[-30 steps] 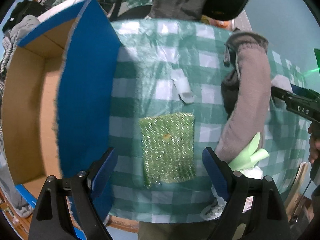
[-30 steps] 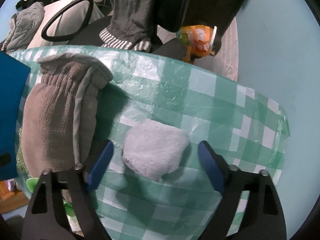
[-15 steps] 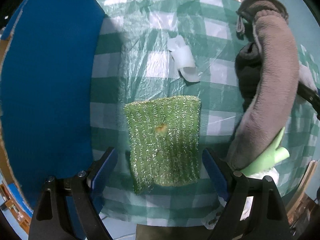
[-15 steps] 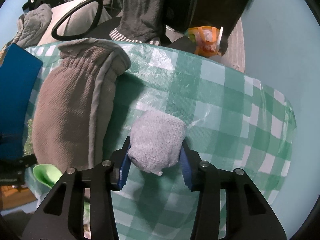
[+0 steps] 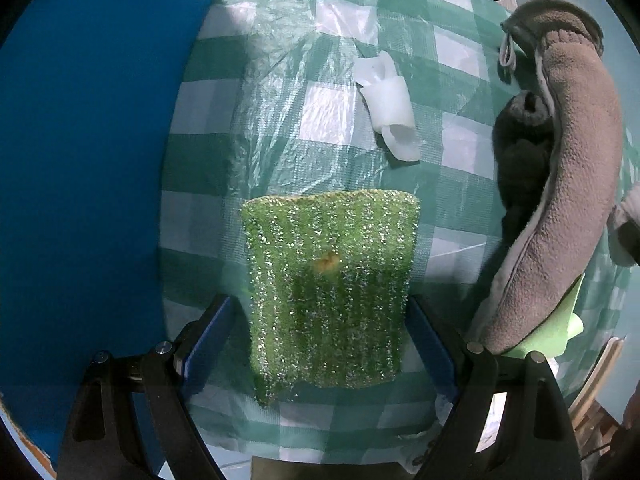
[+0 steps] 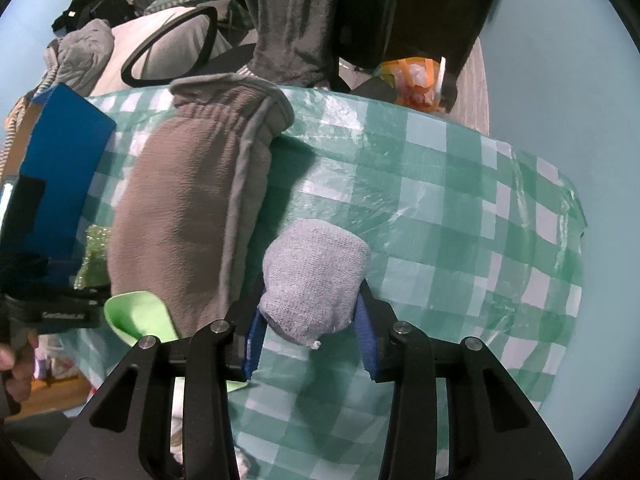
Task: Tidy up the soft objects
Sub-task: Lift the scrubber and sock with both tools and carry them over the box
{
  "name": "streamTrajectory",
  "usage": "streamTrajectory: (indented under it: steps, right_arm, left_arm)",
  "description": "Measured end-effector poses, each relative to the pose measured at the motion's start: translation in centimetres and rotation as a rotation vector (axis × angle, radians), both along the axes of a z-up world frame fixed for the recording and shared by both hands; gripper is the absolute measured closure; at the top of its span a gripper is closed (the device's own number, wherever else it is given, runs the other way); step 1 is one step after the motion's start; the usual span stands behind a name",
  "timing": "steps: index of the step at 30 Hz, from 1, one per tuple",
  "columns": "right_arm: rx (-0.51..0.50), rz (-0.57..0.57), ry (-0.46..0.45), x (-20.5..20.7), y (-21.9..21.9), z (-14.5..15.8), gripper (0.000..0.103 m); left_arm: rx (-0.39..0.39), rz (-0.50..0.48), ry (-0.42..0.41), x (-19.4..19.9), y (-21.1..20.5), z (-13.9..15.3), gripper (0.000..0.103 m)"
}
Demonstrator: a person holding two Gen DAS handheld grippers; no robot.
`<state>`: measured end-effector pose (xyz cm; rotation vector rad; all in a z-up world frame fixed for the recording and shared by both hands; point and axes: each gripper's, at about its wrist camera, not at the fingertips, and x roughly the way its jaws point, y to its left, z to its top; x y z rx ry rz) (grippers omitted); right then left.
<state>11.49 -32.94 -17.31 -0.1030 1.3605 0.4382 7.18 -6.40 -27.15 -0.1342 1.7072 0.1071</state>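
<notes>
A glittery green scouring pad (image 5: 328,280) lies flat on the green-checked tablecloth (image 5: 280,80). My left gripper (image 5: 318,308) points down over it, open, a blue pad on either side of its lower half. In the right wrist view a small grey sock bundle (image 6: 316,272) sits between the pads of my right gripper (image 6: 312,300). Its jaws are closing and the pads press on the bundle's sides. A long brown fleece mitten (image 6: 188,216) lies just left of it, seen also as the mitten (image 5: 576,184) at the right of the left wrist view.
A blue-flapped cardboard box (image 5: 88,160) borders the cloth on the left. A white soft piece (image 5: 390,108) lies beyond the pad. A pale green item (image 6: 136,316) pokes out under the mitten. A person in dark clothing stands behind the table (image 6: 460,200).
The left gripper sank toward the green pad, which now fills more of the view. The right jaws closed from wide open onto the grey sock bundle and lifted slightly.
</notes>
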Motion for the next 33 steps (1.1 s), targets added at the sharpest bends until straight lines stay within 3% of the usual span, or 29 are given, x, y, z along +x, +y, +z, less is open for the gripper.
streamTrajectory:
  steps: [9, 18, 23, 33]
  right_arm:
    - [0.023, 0.008, -0.018, -1.5, 1.0, 1.9, 0.064]
    - [0.031, -0.009, -0.025, -3.1, 1.7, 3.2, 0.064]
    - [0.03, -0.007, -0.032, -4.0, 2.0, 3.6, 0.064]
    - [0.048, -0.006, -0.051, -5.2, 2.4, 5.3, 0.064]
  left_arm:
    - [0.004, -0.032, -0.033, -1.2, 1.3, 0.5, 0.017]
    - [0.008, -0.082, -0.053, -1.1, -0.1, 2.3, 0.044]
    - [0.005, -0.113, -0.055, -1.5, -0.3, 3.0, 0.067]
    - [0.012, -0.148, -0.079, -3.4, -0.9, 4.8, 0.074]
